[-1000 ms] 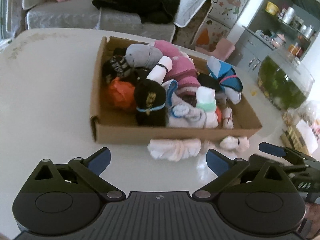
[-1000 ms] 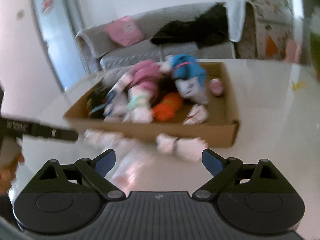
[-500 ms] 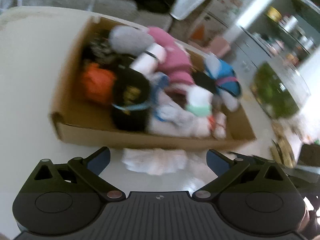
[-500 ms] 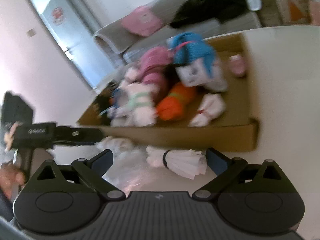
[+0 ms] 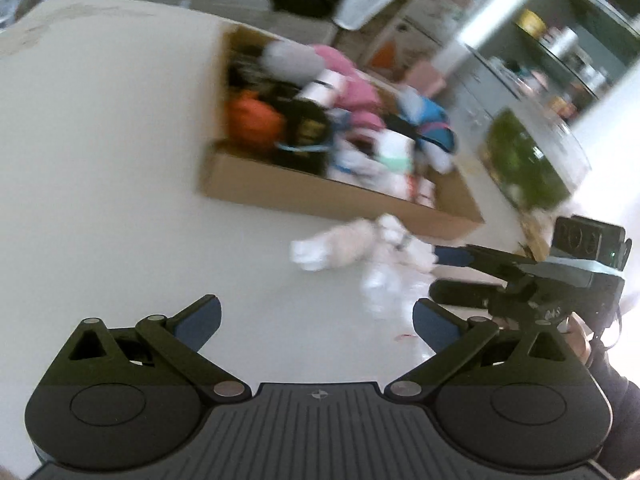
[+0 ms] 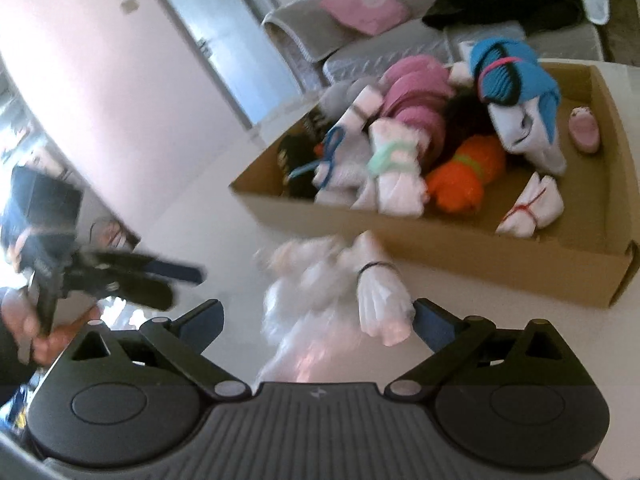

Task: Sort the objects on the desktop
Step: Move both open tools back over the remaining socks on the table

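Note:
A cardboard box (image 5: 280,190) (image 6: 480,252) full of rolled sock bundles stands on the white table. In front of it lie white sock bundles (image 5: 340,246) (image 6: 380,300), one tied with a black band. My right gripper (image 6: 316,320) is open, with the banded white bundle just inside its right finger. It also shows in the left wrist view (image 5: 452,272), beside the white bundles. My left gripper (image 5: 316,320) is open and empty over bare table, short of the bundles. It also shows in the right wrist view (image 6: 168,280).
A glass fish bowl (image 5: 532,156) with green plants stands right of the box. A sofa (image 6: 360,36) with a pink cushion and dark clothes is behind the table. Both views are motion-blurred.
Both grippers have moved. The right one has closed in on the white bundles, which now lie between its fingers. The left view has swung left, so box and bundles sit further right.

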A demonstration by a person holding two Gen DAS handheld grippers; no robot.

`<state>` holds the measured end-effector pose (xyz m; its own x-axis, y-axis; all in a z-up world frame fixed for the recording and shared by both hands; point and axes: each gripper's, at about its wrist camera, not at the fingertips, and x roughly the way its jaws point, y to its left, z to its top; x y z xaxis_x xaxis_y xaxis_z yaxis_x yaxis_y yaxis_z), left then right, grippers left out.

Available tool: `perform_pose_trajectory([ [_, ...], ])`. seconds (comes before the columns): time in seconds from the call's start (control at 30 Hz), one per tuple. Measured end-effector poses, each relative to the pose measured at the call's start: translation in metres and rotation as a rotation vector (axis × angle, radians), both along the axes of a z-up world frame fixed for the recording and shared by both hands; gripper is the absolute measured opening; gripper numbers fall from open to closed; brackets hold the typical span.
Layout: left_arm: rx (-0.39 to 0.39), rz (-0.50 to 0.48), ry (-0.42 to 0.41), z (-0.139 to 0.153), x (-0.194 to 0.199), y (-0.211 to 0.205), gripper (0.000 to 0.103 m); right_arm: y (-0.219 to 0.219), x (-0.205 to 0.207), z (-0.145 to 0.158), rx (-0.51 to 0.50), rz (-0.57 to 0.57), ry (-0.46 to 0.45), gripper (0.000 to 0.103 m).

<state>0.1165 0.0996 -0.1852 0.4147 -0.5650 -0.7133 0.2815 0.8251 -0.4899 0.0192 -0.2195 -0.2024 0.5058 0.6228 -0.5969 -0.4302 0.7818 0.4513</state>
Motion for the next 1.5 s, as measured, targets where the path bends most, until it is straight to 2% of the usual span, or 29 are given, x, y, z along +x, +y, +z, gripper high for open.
perform_pose_trajectory([
  [0.1,0.008,0.06,-0.006,0.004,0.001,0.02,0.103,0.011,0.015,0.0,0.03,0.052,0.016,0.102],
  [0.2,0.013,0.104,-0.001,0.011,0.002,0.037,0.103,0.034,0.025,0.005,0.038,0.153,0.04,0.1],
  [0.33,0.053,0.104,-0.023,0.018,0.001,0.042,0.103,0.066,0.021,0.014,0.031,0.31,0.078,0.099],
  [0.43,0.086,0.078,-0.045,0.022,0.005,0.033,0.103,0.077,0.006,0.022,0.01,0.379,0.094,0.097],
  [0.53,0.14,0.025,-0.08,0.021,0.011,0.014,0.103,0.065,-0.017,0.031,-0.002,0.324,0.059,0.098],
  [0.6,0.199,-0.024,-0.121,0.018,0.015,-0.004,0.103,0.051,-0.029,0.034,-0.054,0.208,0.005,0.099],
  [0.7,0.335,-0.117,-0.195,0.011,0.02,-0.035,0.102,0.031,-0.055,0.034,-0.097,-0.006,-0.054,0.1],
  [0.8,0.438,-0.194,-0.236,-0.002,0.022,-0.057,0.102,0.037,-0.078,0.029,-0.213,-0.136,-0.1,0.1],
  [0.9,0.486,-0.229,-0.254,-0.011,0.022,-0.07,0.102,0.055,-0.093,0.021,-0.301,-0.211,-0.123,0.102],
  [0.97,0.492,-0.225,-0.246,-0.014,0.024,-0.074,0.102,0.059,-0.101,0.02,-0.343,-0.23,-0.17,0.099],
  [1.13,0.473,-0.19,-0.221,-0.019,0.028,-0.073,0.103,0.066,-0.115,0.022,-0.455,-0.307,-0.277,0.1],
  [1.3,0.476,-0.183,-0.227,-0.018,0.026,-0.075,0.103,0.052,-0.12,0.019,-0.446,-0.337,-0.254,0.101],
  [1.4,0.476,-0.164,-0.225,-0.017,0.024,-0.072,0.103,0.05,-0.143,0.014,-0.457,-0.345,-0.247,0.102],
  [1.5,0.473,-0.138,-0.23,-0.017,0.021,-0.067,0.103,0.039,-0.096,0.013,-0.452,-0.329,-0.226,0.1],
])
